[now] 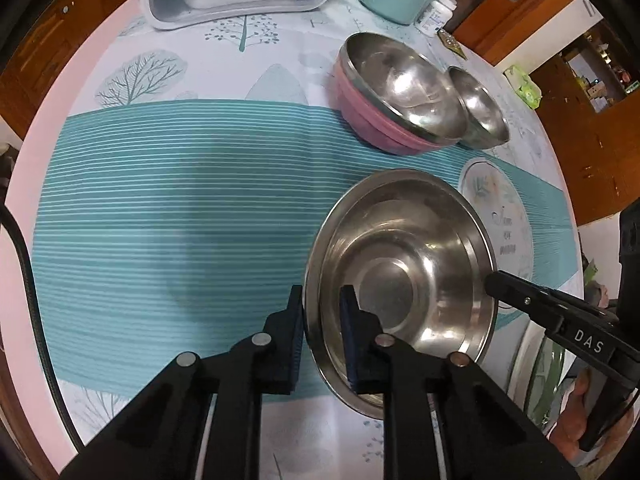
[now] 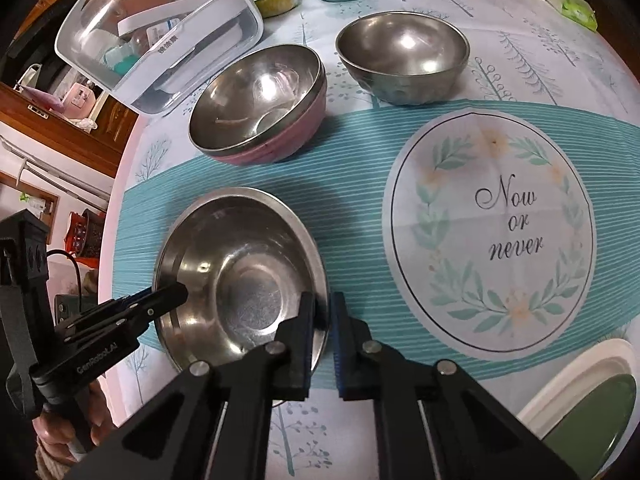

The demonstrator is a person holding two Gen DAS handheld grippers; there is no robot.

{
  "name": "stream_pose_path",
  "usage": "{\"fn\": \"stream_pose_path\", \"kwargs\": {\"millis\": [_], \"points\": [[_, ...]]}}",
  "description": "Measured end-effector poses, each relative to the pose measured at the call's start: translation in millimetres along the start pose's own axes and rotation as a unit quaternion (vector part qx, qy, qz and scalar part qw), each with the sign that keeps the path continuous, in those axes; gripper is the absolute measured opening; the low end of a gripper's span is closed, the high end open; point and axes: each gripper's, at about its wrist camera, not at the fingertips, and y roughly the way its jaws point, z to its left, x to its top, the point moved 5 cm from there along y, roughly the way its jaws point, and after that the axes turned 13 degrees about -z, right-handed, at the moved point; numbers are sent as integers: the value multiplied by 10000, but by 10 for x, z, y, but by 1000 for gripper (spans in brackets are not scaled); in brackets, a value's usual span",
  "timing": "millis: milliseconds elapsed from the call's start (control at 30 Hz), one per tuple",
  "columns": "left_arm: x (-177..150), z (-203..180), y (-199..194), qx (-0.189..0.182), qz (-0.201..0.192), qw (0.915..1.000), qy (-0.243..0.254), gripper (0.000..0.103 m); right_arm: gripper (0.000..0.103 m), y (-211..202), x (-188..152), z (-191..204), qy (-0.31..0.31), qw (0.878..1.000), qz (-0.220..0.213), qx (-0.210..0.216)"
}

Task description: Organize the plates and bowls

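Both grippers clamp opposite sides of the wide, shallow stainless-steel bowl point(image 1: 400, 280), which sits on the teal-striped tablecloth point(image 1: 180, 200): the left gripper point(image 1: 322, 334) pinches its left rim, the right gripper point(image 2: 322, 336) its right rim. Behind stand a steel-lined pink bowl point(image 2: 260, 108) and a round steel bowl point(image 2: 402, 56).

Soft, even indoor light in both views. Bright glare spots sit in the steel bowls point(image 2: 402, 58), and a faint shadow falls on the striped cloth point(image 1: 192, 216) at centre left. Fisheye bends the edges; corners go black. Focus is fairly sharp.
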Motion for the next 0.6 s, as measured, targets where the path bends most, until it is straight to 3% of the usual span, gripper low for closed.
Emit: {"fn": "stream_pose_path", "kwargs": {"millis": [367, 600], "points": [[-168, -292, -751, 169, -568, 9979, 274, 15, 8, -637, -94, 71, -141, 9993, -333, 128], [-536, -469, -1145, 220, -694, 9967, 358, 19, 8, -1046, -313, 83, -336, 9980, -456, 264]]}}
